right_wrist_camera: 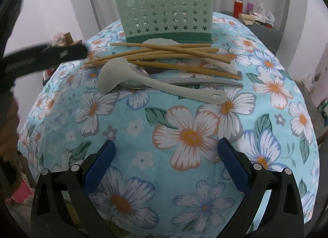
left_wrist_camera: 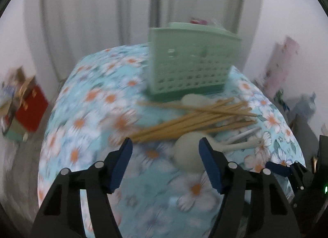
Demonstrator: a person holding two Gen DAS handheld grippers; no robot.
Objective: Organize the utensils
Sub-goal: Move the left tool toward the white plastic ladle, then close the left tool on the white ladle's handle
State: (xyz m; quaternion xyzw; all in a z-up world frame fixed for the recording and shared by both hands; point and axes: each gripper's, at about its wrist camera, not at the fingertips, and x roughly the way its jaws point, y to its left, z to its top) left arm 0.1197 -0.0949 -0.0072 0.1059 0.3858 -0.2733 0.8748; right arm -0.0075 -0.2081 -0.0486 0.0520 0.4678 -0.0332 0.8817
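A mint-green perforated utensil holder (right_wrist_camera: 164, 12) (left_wrist_camera: 190, 61) stands upright at the back of the floral tablecloth (right_wrist_camera: 184, 135). In front of it lie several bamboo chopsticks (right_wrist_camera: 164, 57) (left_wrist_camera: 194, 119). A pale green spoon (right_wrist_camera: 114, 74) (left_wrist_camera: 186, 152) rests across a metal spoon (right_wrist_camera: 135, 83). My left gripper (left_wrist_camera: 165, 142) hovers open above the pale spoon's bowl, which shows beside its right finger, and its pads press on nothing. This view is blurred. In the right wrist view the left gripper (right_wrist_camera: 61, 53) is a dark blur at the table's left edge. My right gripper (right_wrist_camera: 166, 143) stands open and empty over the near cloth.
A white spoon (right_wrist_camera: 160, 42) lies against the holder's base. A red box (left_wrist_camera: 30, 106) sits low on the left. A red bottle (right_wrist_camera: 237, 7), a purple cup and a plastic bag stand on a dark surface at the back right. Curtains hang behind the table.
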